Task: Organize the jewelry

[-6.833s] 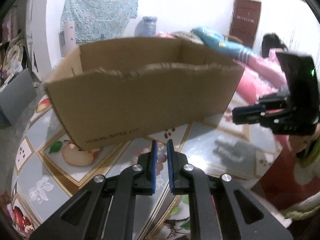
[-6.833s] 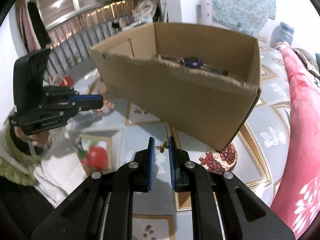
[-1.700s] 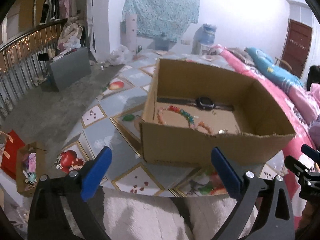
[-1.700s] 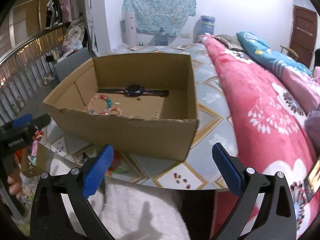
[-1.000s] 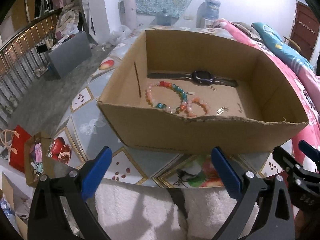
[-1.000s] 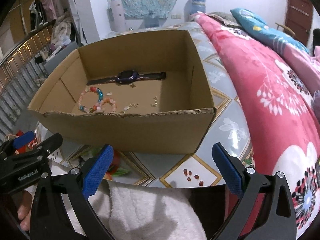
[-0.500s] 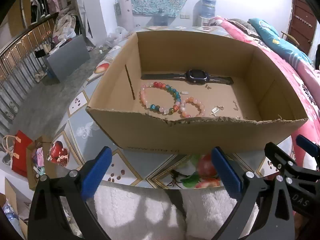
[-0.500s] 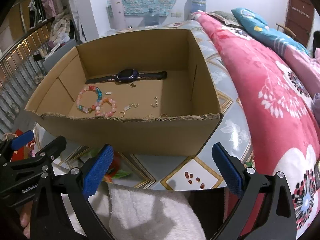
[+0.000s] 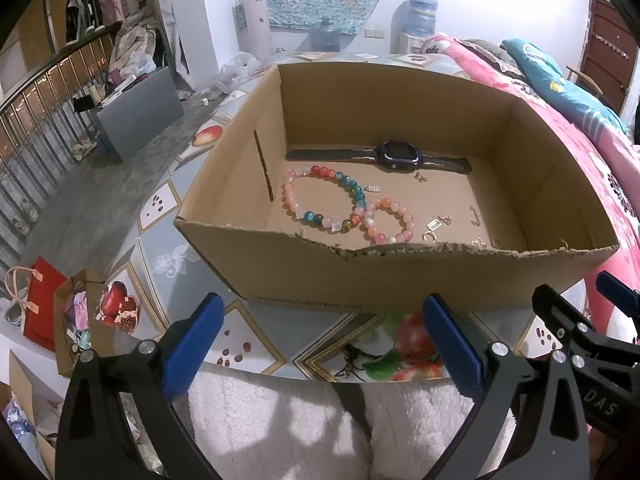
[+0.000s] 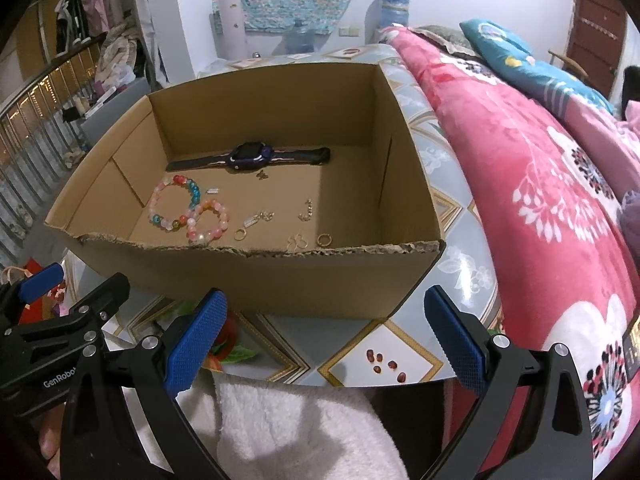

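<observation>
Patterned with fruit and flower tiles, the table [image 9: 160, 256] carries an open cardboard box [image 9: 400, 280], with a pink floral blanket [image 10: 540, 184] on a bed along its right side and a metal railing [image 9: 36, 128] off to the left.

Both grippers are held low at the near edge of the table, in front of the box's torn front wall and pointing toward it. The left gripper [image 9: 320, 344] has its blue-padded jaws spread wide with nothing between them; the right gripper [image 10: 326, 336] is spread just as wide and also holds nothing. White fleece fabric [image 9: 280, 420] shows beneath both. Each gripper appears at the edge of the other's view, so the two sit side by side, near each other.

All the jewelry lies on the box floor, beyond the front wall and well apart from either pair of jaws. A dark watch [image 9: 396, 156] lies flat along the back wall. In front of it, toward the left, a large multicolored bead bracelet [image 9: 324, 200] touches a smaller pink and orange bead bracelet [image 9: 388, 220]. Small gold pieces are scattered to the right: a butterfly charm [image 10: 262, 175], a ring [image 10: 240, 234] near the small bracelet, and another ring [image 10: 324, 239] close to the front wall.
</observation>
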`<state>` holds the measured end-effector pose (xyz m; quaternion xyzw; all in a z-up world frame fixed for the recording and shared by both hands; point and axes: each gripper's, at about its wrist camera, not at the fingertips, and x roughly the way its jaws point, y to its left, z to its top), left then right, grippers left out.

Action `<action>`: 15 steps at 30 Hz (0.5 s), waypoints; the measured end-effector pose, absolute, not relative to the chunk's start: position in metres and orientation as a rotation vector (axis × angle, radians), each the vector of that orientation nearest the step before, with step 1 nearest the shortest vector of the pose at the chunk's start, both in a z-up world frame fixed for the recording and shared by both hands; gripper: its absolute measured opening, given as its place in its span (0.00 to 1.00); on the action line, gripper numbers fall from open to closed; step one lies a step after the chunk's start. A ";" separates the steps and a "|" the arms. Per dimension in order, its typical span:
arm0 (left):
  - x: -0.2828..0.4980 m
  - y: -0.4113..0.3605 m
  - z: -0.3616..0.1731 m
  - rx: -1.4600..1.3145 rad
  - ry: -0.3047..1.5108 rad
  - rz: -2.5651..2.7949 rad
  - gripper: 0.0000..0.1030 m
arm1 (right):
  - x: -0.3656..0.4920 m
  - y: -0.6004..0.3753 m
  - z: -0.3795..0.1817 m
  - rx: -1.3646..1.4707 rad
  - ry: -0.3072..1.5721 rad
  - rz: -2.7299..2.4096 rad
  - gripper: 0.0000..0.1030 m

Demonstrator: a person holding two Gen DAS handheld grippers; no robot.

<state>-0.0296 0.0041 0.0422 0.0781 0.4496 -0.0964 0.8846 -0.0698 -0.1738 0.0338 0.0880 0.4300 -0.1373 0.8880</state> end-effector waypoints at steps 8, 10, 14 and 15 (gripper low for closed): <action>-0.027 0.003 0.042 0.162 0.944 -0.201 0.94 | -0.067 -0.174 0.033 0.181 0.899 -0.297 0.92; -0.027 0.003 0.042 0.162 0.945 -0.201 0.94 | -0.067 -0.174 0.033 0.179 0.899 -0.300 0.92; -0.027 0.003 0.042 0.163 0.946 -0.200 0.94 | -0.066 -0.175 0.032 0.180 0.901 -0.301 0.92; -0.027 0.003 0.042 0.162 0.945 -0.200 0.94 | -0.066 -0.175 0.032 0.180 0.901 -0.302 0.92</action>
